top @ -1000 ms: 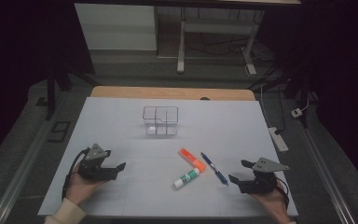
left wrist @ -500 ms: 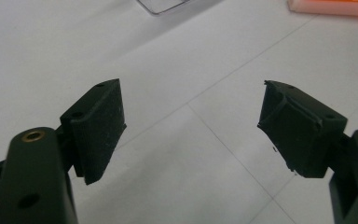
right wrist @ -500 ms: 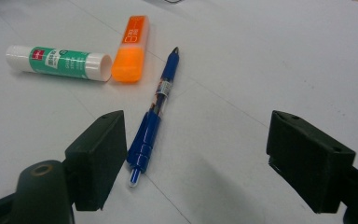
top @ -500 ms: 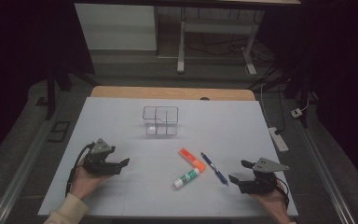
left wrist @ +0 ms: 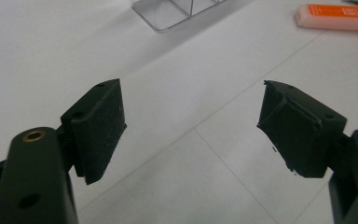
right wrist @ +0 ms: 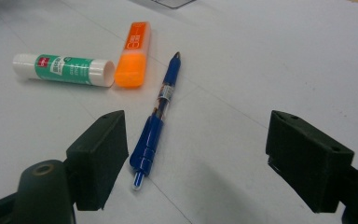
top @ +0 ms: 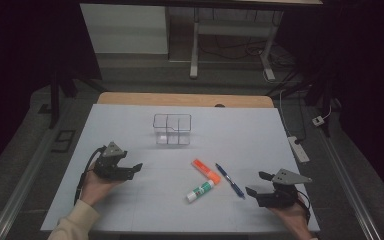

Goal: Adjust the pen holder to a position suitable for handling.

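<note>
A clear plastic organizer [top: 172,130] with compartments stands mid-table; its corner [left wrist: 177,11] shows ahead of my left gripper. An orange highlighter [top: 206,170] [right wrist: 134,53] [left wrist: 338,16], a blue pen [top: 230,180] [right wrist: 161,112] and a green-labelled glue stick [top: 200,191] [right wrist: 63,69] lie close together right of centre. My left gripper [top: 132,164] [left wrist: 191,107] is open over bare table at the left, its jaws pointing right. My right gripper [top: 256,183] [right wrist: 196,140] is open just right of the pen, whose near end lies by one jaw.
The white table top [top: 130,125] has a wooden strip [top: 180,99] along its far edge. A power strip [top: 297,148] lies off the right edge, with dark floor and desk legs beyond. Bare surface lies between the grippers.
My left gripper has moved a little forward and to the right, toward the table's middle. The right gripper and the objects have stayed put.
</note>
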`<act>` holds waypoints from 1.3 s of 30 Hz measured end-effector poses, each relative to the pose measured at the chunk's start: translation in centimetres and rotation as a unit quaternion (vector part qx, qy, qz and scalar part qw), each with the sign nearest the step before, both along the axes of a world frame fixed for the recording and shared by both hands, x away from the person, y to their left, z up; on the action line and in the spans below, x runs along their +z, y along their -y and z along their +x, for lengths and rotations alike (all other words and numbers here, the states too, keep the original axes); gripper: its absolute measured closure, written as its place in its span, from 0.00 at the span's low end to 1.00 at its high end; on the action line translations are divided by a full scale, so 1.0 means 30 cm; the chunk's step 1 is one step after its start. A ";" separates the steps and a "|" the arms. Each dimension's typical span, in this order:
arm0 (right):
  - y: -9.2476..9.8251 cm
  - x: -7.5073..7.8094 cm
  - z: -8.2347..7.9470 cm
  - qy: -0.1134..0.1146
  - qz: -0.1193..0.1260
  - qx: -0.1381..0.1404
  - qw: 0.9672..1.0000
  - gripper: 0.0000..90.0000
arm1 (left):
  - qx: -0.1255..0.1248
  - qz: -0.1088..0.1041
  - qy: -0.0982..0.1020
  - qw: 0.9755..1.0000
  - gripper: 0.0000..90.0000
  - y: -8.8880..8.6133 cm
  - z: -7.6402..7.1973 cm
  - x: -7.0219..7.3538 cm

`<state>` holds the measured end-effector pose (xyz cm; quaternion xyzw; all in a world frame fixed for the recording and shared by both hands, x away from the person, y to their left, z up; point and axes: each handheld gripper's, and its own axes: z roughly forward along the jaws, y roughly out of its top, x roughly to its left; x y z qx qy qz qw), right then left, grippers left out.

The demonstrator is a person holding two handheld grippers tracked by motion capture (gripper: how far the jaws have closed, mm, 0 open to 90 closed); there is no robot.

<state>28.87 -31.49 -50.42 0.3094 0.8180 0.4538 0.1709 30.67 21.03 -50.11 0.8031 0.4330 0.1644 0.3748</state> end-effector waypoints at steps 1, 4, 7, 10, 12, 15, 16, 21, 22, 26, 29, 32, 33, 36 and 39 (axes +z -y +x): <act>0.000 0.000 0.000 0.000 0.000 0.000 1.000 0.23 | 0.001 -0.001 0.000 1.000 0.25 0.001 0.006 0.001; 0.000 0.000 -0.002 -0.001 0.000 -0.002 1.000 0.23 | 0.005 -0.003 0.001 1.000 0.25 -0.001 0.025 0.003; 0.003 0.002 -0.001 -0.004 0.006 0.000 1.000 0.23 | 0.011 -0.003 -0.003 1.000 0.26 -0.004 0.053 -0.004; 0.003 0.000 0.000 -0.005 0.009 0.001 1.000 0.23 | 0.012 -0.003 -0.004 1.000 0.26 -0.003 0.067 -0.007; 0.003 -0.002 -0.001 -0.007 0.007 0.002 1.000 0.23 | 0.012 -0.002 -0.005 1.000 0.26 0.000 0.079 -0.009; 0.003 -0.002 0.000 -0.007 0.004 0.001 1.000 0.23 | 0.011 -0.001 -0.006 1.000 0.27 0.006 0.094 -0.009; 0.002 -0.004 0.000 -0.008 0.005 0.002 1.000 0.23 | 0.013 -0.002 -0.005 1.000 0.27 0.011 0.104 -0.010; 0.001 -0.005 -0.001 -0.008 0.001 0.000 1.000 0.24 | 0.013 0.003 -0.008 1.000 0.28 0.016 0.126 -0.013; 0.001 -0.006 0.000 -0.010 0.006 0.003 1.000 0.24 | 0.015 0.002 -0.008 1.000 0.29 0.016 0.132 -0.012; 0.002 -0.004 -0.001 -0.010 0.007 0.003 1.000 0.24 | 0.019 0.003 -0.009 1.000 0.30 0.020 0.156 -0.013; 0.001 -0.005 -0.001 -0.010 0.006 0.003 1.000 0.24 | 0.021 0.003 -0.007 1.000 0.31 0.021 0.171 -0.014; 0.000 -0.008 0.000 -0.012 0.005 0.004 1.000 0.24 | 0.021 0.009 -0.007 1.000 0.35 0.021 0.190 -0.010; 0.000 -0.008 0.000 -0.012 0.005 0.004 1.000 0.24 | 0.023 0.005 -0.004 1.000 0.35 0.020 0.196 -0.006; 0.001 -0.007 -0.002 -0.010 0.007 0.004 1.000 0.24 | 0.028 0.004 0.004 1.000 0.37 0.020 0.211 0.004; 0.002 -0.006 -0.002 -0.011 0.008 0.003 1.000 0.24 | 0.032 0.010 0.003 0.999 0.37 0.017 0.228 0.012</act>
